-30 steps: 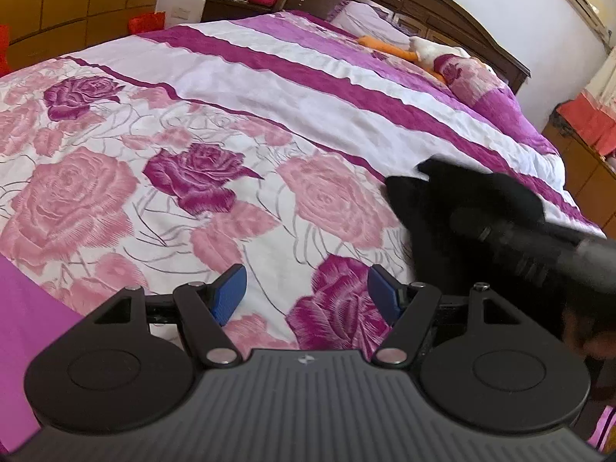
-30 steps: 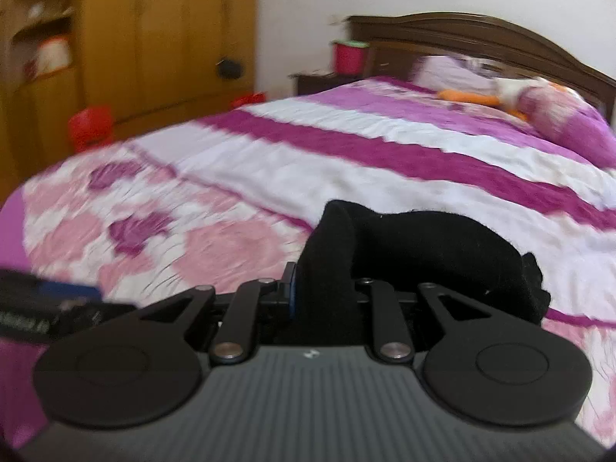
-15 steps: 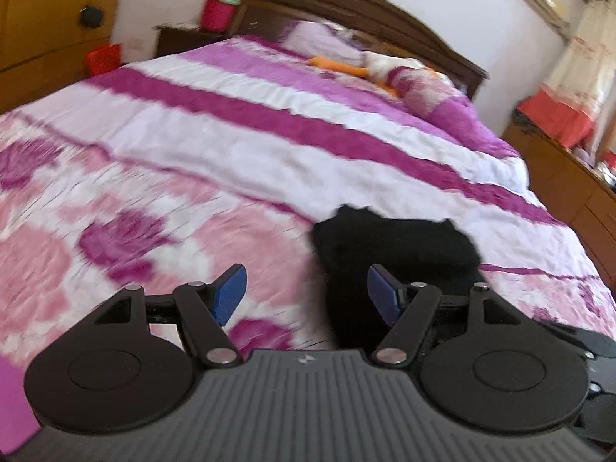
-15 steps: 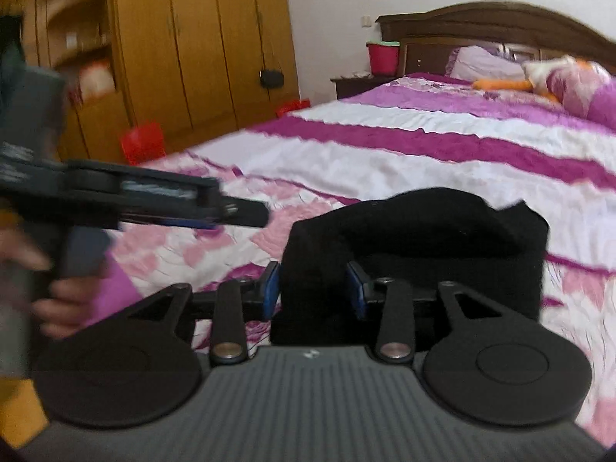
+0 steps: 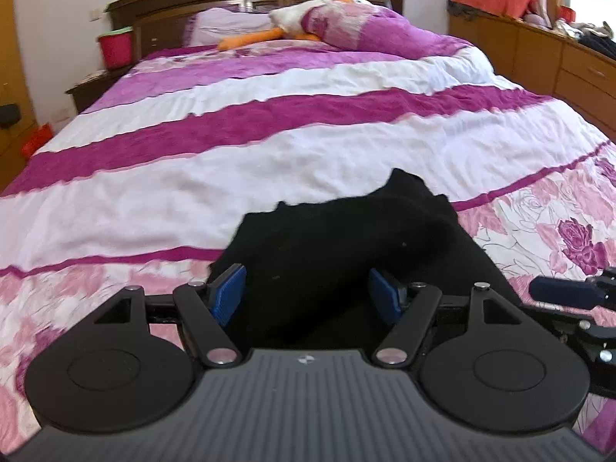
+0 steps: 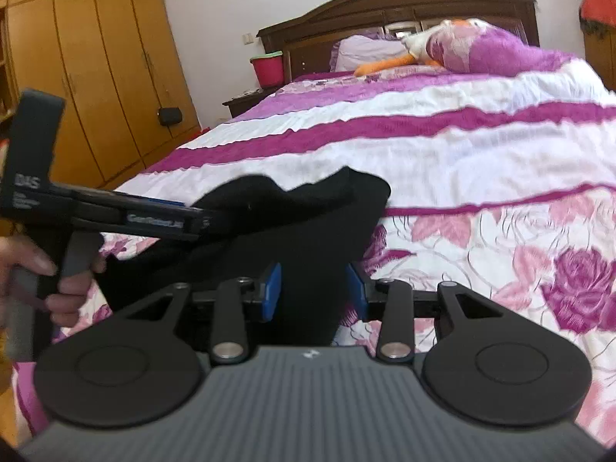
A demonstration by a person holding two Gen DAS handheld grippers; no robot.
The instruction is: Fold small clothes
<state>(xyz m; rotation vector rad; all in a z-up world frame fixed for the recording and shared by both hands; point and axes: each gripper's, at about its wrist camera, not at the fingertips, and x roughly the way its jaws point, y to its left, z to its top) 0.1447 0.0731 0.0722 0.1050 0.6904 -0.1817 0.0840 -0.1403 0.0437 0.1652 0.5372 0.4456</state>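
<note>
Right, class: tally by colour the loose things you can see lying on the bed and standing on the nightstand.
Black: 1, the black garment
Red: 1, the red bucket on the nightstand
Orange and white: 1, the plush toy
Lilac: 1, the pillow
Total: 4

Black garment (image 5: pixel 338 246) is matt, fuzzy knit cloth; quilt (image 5: pixel 269 154) is crinkled printed cotton; headboard (image 6: pixel 404 4) is glossy dark wood; wardrobe (image 6: pixel 96 57) is smooth varnished wood.

Bed (image 5: pixel 308 146): striped, rose-printed purple quilt.
On it: black garment (image 5: pixel 346 250), pillows (image 5: pixel 227 27), orange-and-white plush toy (image 5: pixel 269 34).
</note>
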